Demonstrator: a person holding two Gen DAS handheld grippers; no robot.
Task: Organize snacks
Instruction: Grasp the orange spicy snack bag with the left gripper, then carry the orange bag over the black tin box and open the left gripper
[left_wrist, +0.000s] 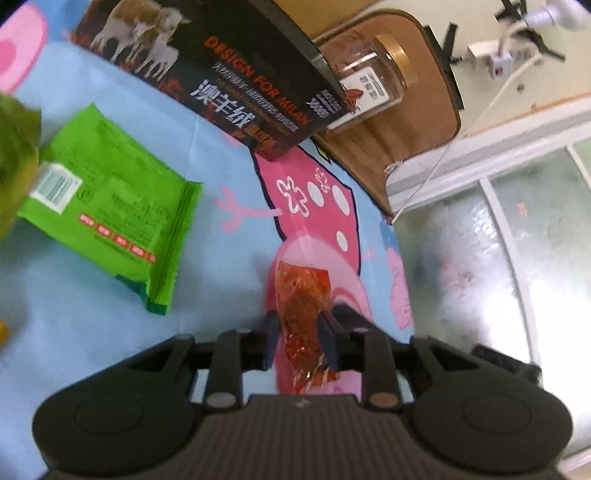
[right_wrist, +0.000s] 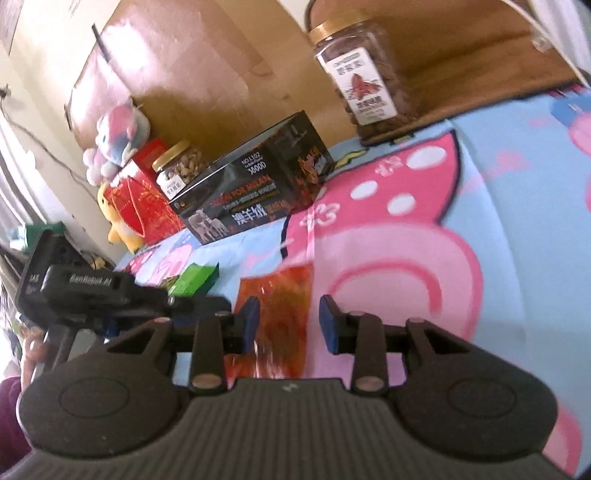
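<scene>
Left tongs (left_wrist: 298, 325) clenched on red translucent snack packet (left_wrist: 301, 306) — packet pinched between blue pads, hanging over pink cartoon bedsheet (left_wrist: 221, 177). Right tongs (right_wrist: 290, 319) released, pads apart either side of same packet (right_wrist: 275, 314), not touching it. Green snack pack (left_wrist: 110, 199) flat on sheet, well left. Dark box (left_wrist: 221, 70) beyond; gold-lidded jar (right_wrist: 364, 74) just behind it.

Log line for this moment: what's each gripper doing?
left gripper: shut on red snack packet | right gripper: open, astride same packet | green packet: lying on cloth | black box: untouched
</scene>
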